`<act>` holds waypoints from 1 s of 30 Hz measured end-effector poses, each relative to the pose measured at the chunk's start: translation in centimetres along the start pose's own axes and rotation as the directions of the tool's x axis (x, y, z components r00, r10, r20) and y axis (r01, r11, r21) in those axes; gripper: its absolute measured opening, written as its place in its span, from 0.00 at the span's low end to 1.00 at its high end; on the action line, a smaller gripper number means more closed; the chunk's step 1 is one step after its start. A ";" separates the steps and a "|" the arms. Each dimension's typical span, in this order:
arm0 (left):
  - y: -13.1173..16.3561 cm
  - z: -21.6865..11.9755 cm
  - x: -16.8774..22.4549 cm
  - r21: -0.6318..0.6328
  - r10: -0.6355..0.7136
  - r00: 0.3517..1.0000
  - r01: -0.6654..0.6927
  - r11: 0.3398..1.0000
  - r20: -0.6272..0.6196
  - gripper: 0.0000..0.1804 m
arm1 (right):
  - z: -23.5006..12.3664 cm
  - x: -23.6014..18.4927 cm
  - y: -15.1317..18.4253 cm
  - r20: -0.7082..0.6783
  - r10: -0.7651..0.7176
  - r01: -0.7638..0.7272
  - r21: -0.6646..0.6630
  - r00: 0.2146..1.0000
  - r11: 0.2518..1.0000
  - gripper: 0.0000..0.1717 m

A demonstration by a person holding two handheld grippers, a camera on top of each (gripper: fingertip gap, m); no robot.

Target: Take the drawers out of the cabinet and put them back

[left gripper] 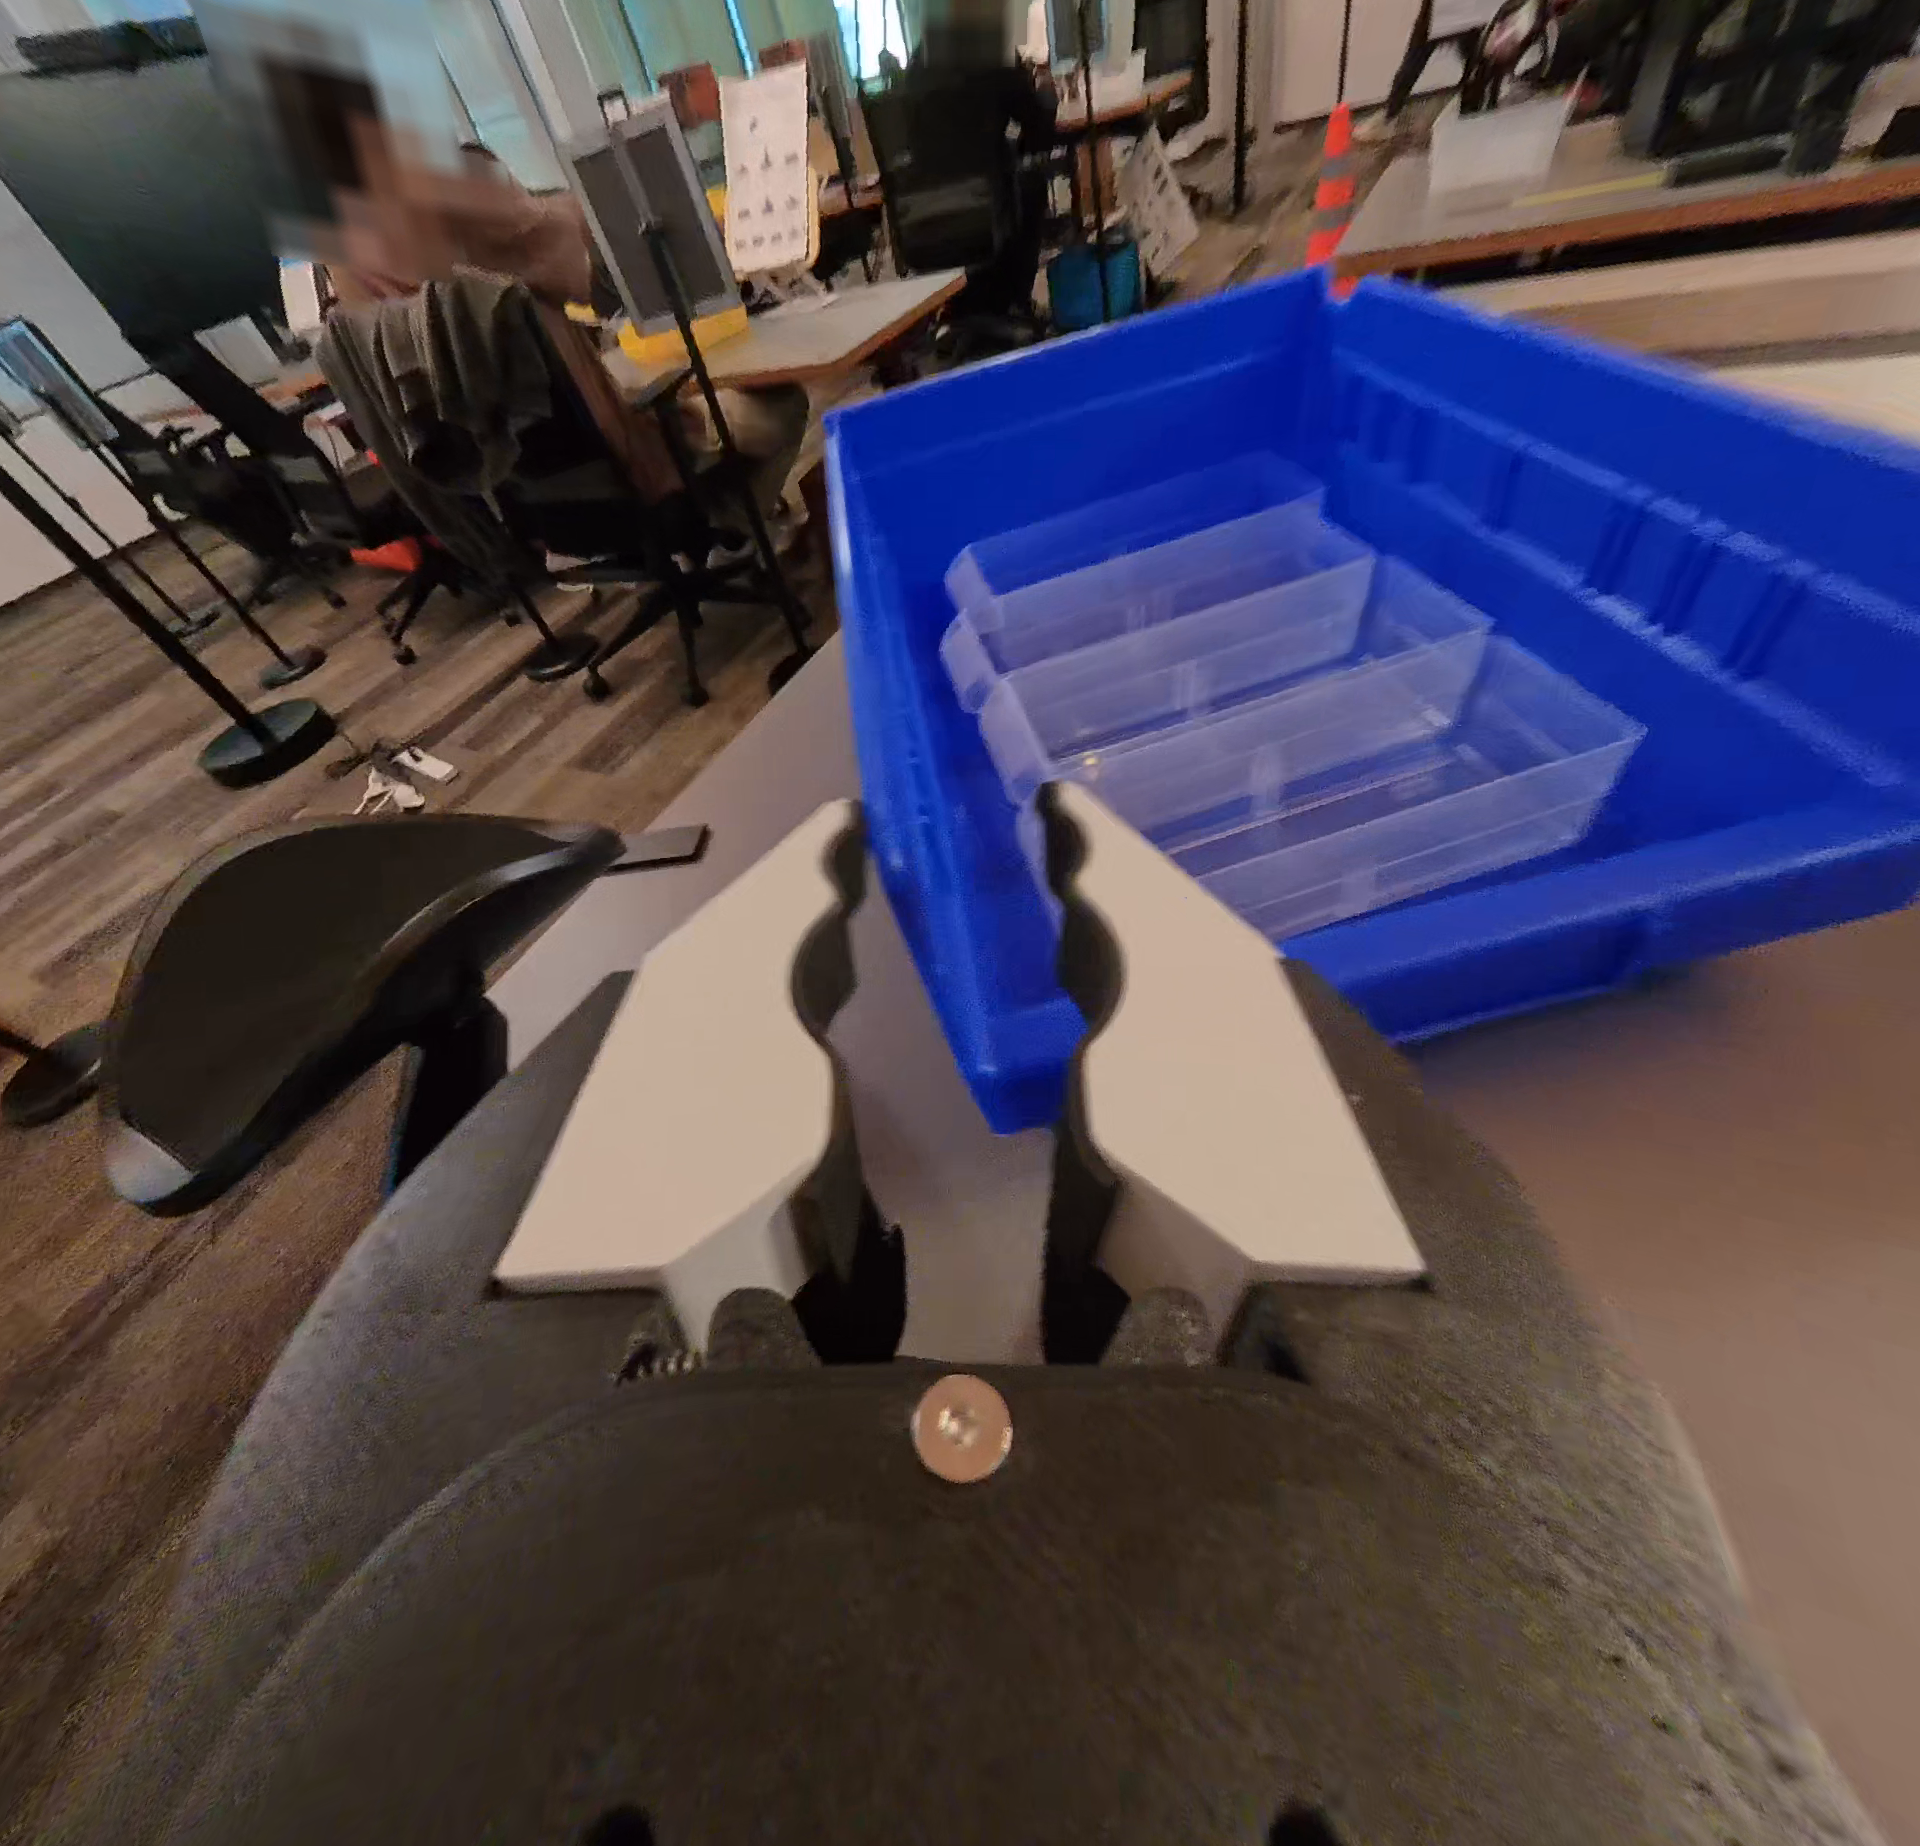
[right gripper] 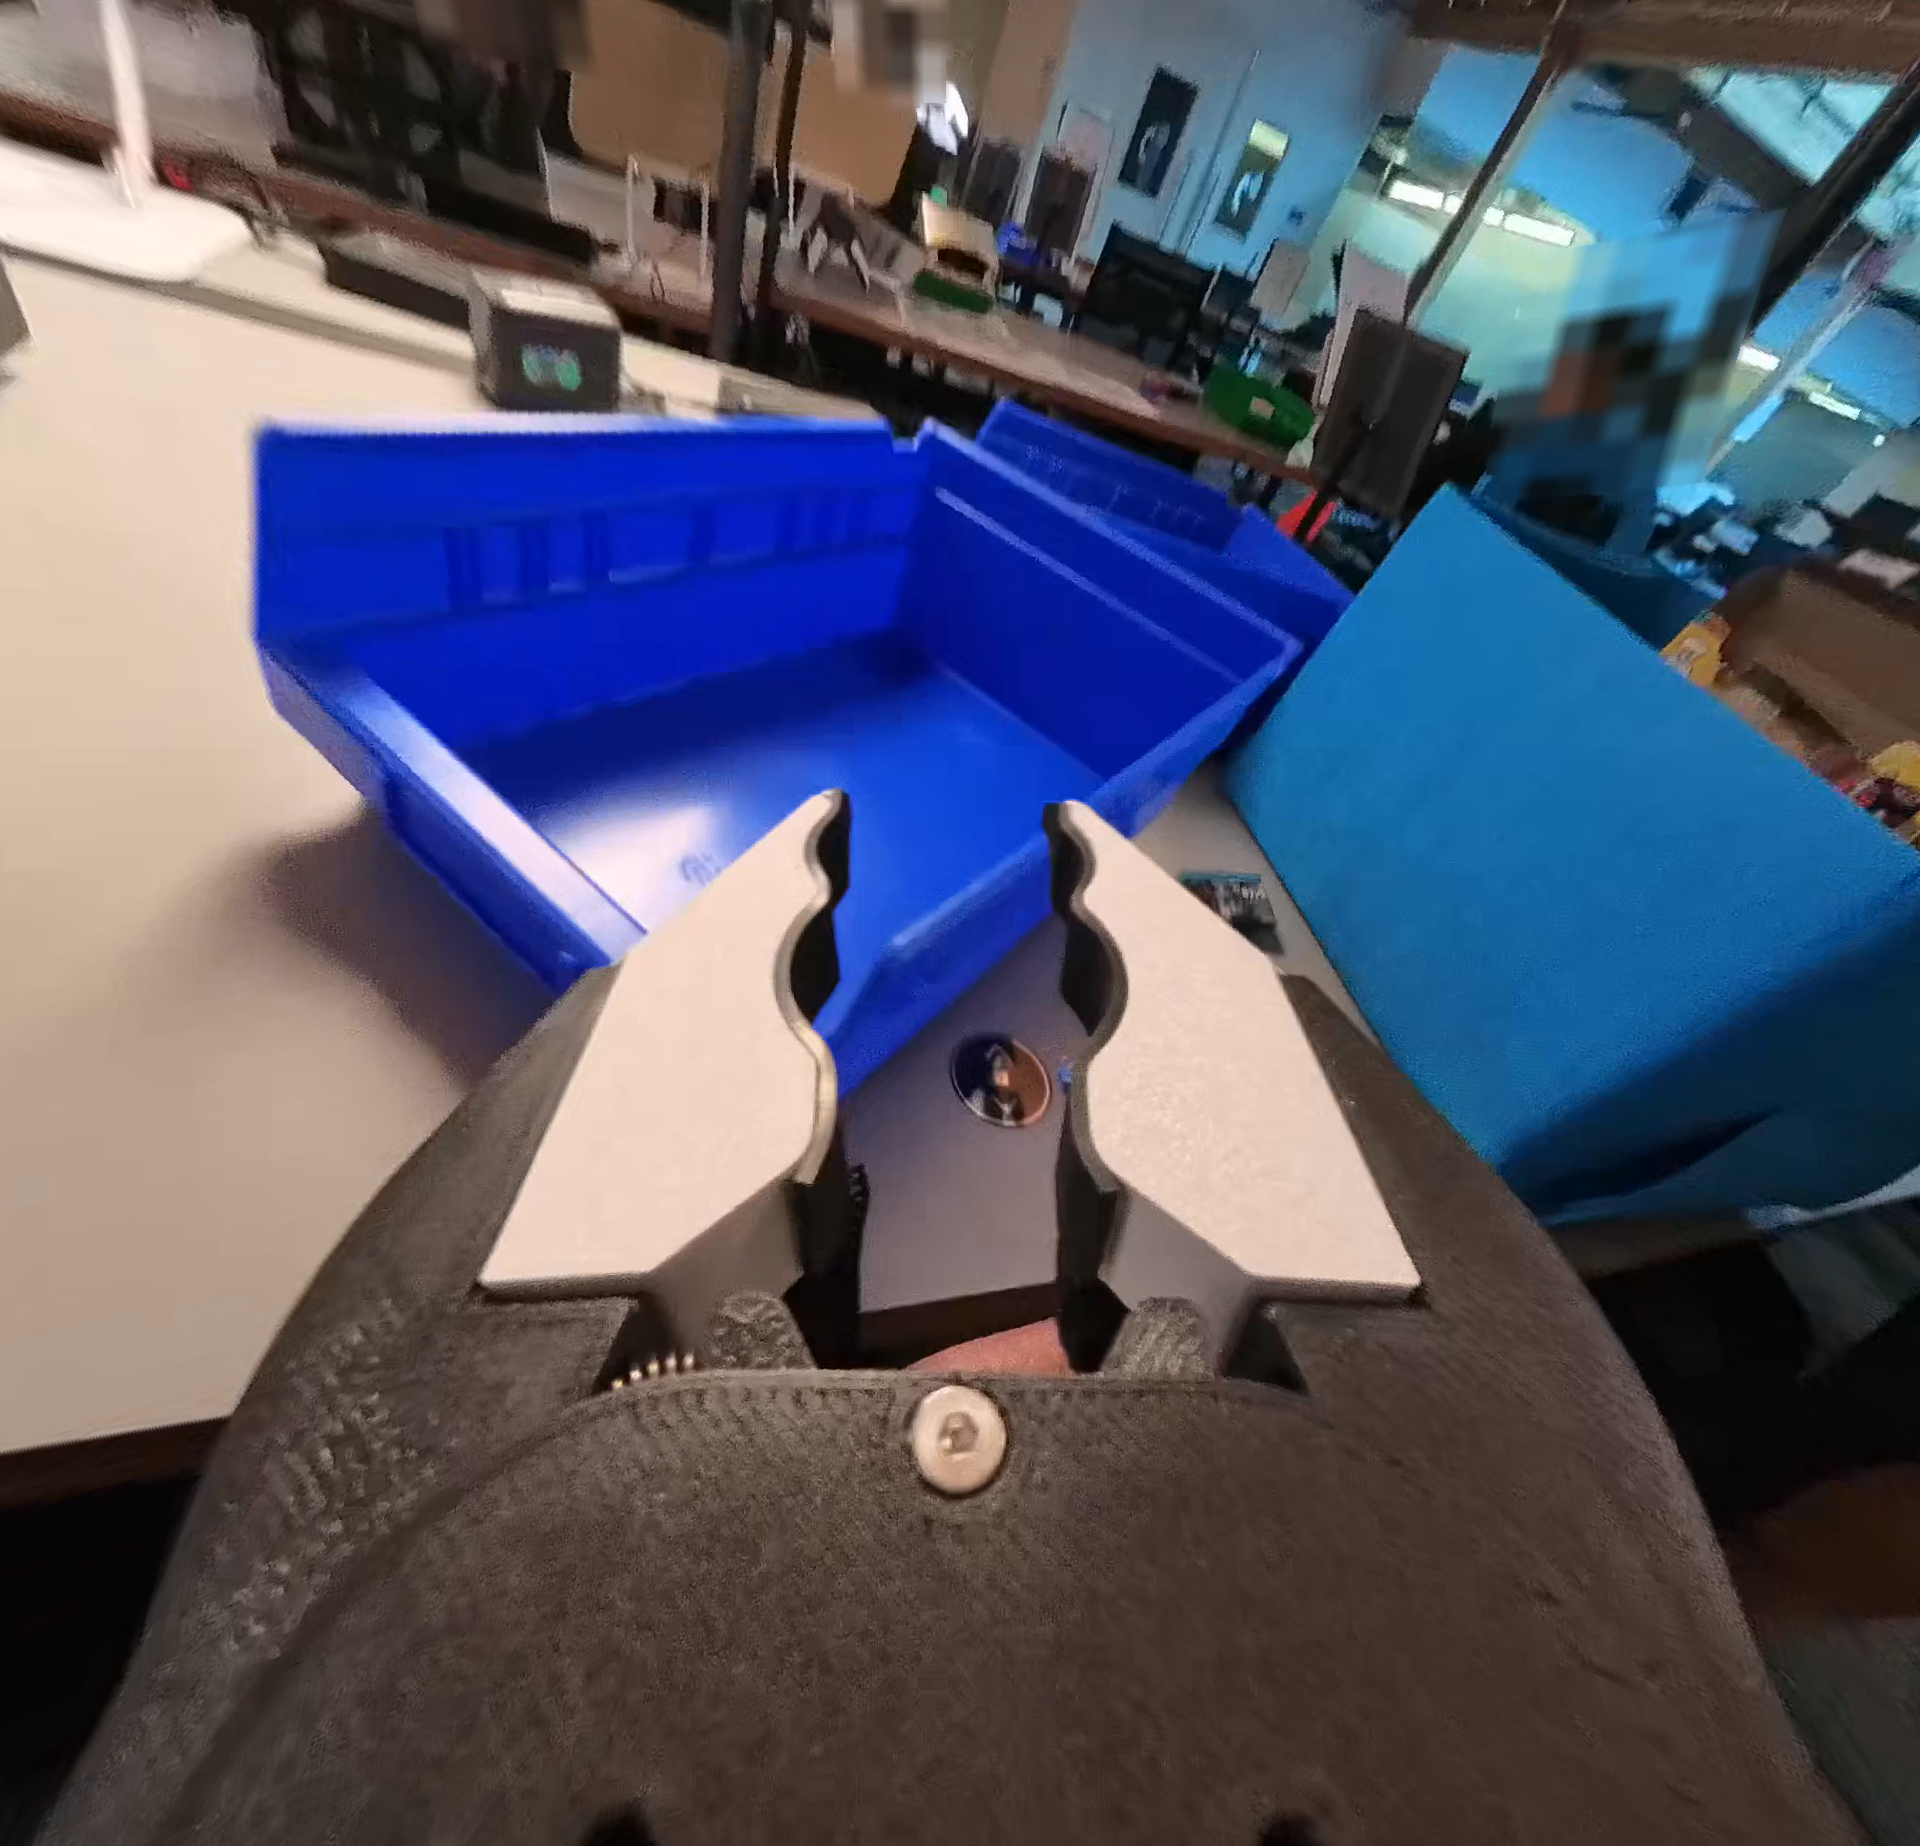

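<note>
In the left wrist view a blue bin [left gripper: 1558, 508] stands on the table and holds three clear plastic drawers [left gripper: 1299, 736] side by side. My left gripper [left gripper: 948, 809] hovers over the bin's near left corner. Its jaws are apart and the pads press on nothing. In the right wrist view an empty blue bin [right gripper: 582, 570] lies ahead, with a light-blue cabinet [right gripper: 1558, 809] to its right, its plain side towards me. My right gripper [right gripper: 945, 807] is open and empty just before the empty bin's near corner.
A black chair back [left gripper: 312, 965] stands at the table's left edge. A second blue bin [right gripper: 1122, 487] sits behind the empty one. A black device [right gripper: 540, 352] stands at the back. A round sticker [right gripper: 1000, 1077] and a small card [right gripper: 1231, 897] lie on the table.
</note>
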State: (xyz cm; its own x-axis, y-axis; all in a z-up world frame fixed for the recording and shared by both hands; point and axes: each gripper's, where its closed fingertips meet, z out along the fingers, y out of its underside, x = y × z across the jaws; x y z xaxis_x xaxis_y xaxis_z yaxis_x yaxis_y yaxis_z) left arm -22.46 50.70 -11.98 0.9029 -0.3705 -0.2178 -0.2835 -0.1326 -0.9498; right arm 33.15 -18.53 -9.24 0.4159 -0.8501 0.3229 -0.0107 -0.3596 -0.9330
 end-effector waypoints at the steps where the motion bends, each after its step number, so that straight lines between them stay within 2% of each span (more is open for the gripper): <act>1: -0.7 -0.8 1.0 0.018 0.000 1.000 0.000 1.000 -0.016 0.28 | -0.7 -0.6 -1.0 0.012 0.008 -0.008 0.029 1.000 1.000 0.27; 3: -1.3 -1.8 4.1 0.022 0.001 0.997 0.001 1.000 -0.076 0.40 | -1.4 -3.8 -2.9 0.084 0.016 -0.022 0.075 0.996 0.997 0.32; 5: -1.9 -2.7 7.3 0.036 0.020 0.993 -0.016 0.999 -0.121 0.35 | -0.8 -8.2 -4.2 0.171 0.019 -0.036 0.097 0.985 0.995 0.33; 8: -3.1 -3.5 9.5 0.080 0.087 0.994 -0.082 0.993 -0.065 0.35 | 1.8 -14.1 -4.9 0.260 0.028 -0.050 0.080 0.965 0.996 0.37; 9: -3.7 -3.9 10.4 0.100 0.076 0.993 -0.068 0.993 -0.085 0.35 | 2.8 -15.4 -4.9 0.274 0.040 -0.059 0.062 0.961 0.996 0.39; 13: -4.8 -4.6 16.0 0.123 0.077 0.966 -0.048 0.991 -0.245 0.35 | 6.9 -17.1 -5.1 0.261 0.153 -0.151 -0.026 0.953 0.988 0.46; 18: -5.2 -0.3 21.7 0.032 0.078 0.941 -0.071 0.997 -0.331 0.36 | 10.8 -18.2 -5.0 0.211 0.203 -0.177 -0.137 0.956 0.975 0.50; 20: -4.3 2.0 21.8 -0.030 0.125 0.951 -0.139 0.990 -0.282 0.36 | 11.7 -18.1 -4.1 0.179 0.194 -0.163 -0.177 0.965 0.971 0.44; 22: -3.4 2.6 20.8 -0.059 0.118 0.960 -0.137 0.989 -0.253 0.35 | 11.7 -18.0 -3.5 0.185 0.213 -0.179 -0.183 0.959 0.967 0.37; 26: -1.7 1.7 17.5 -0.018 0.101 0.969 -0.108 0.994 -0.227 0.30 | 10.6 -16.3 -2.5 0.159 0.162 -0.142 -0.128 0.974 0.981 0.34; 30: -0.6 1.0 13.2 -0.023 0.072 0.981 -0.078 0.997 -0.183 0.33 | 8.9 -15.1 -1.7 0.171 0.120 -0.103 -0.105 0.978 0.989 0.37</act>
State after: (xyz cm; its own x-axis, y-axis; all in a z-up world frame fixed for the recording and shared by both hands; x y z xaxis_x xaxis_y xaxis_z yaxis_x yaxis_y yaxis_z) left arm -10.05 46.75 -14.53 0.8058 -0.5408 -0.2411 -0.3601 -0.1244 -0.9246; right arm 35.01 -1.65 -13.93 0.5611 -0.8087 0.1765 -0.1492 -0.3086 -0.9394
